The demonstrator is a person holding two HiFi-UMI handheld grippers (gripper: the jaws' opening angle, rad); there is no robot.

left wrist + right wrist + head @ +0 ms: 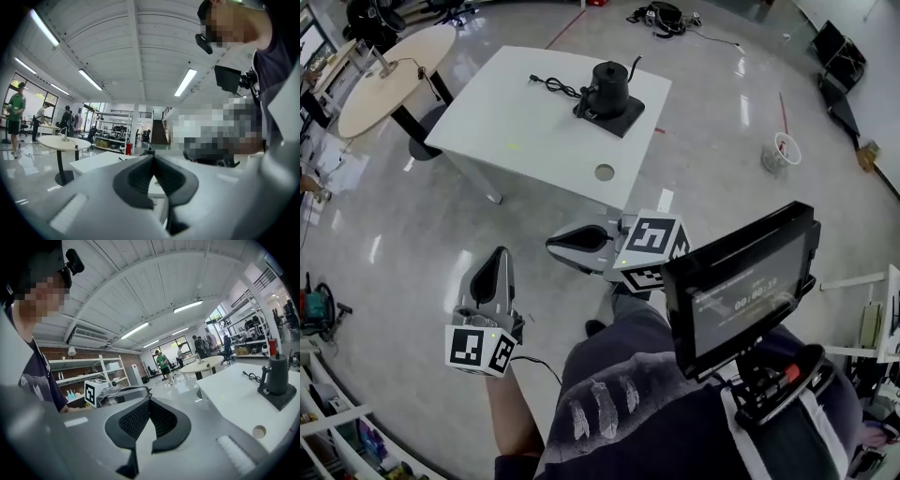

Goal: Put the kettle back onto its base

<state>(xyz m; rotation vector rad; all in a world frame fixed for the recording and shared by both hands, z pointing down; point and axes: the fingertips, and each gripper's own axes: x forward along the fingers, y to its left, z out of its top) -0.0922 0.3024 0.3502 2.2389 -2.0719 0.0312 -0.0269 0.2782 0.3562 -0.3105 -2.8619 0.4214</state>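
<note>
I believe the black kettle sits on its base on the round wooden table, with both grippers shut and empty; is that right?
Not quite. The kettle sits on its base on the white rectangular table, not the round wooden table nearby, as the head view shows. The left gripper and right gripper are indeed shut and empty.

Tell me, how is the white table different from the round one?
The white table is rectangular; the round table is a tan circle. The white table carries the black kettle and its cord; the round table carries a small stand. Both stand on the shiny floor.
</note>
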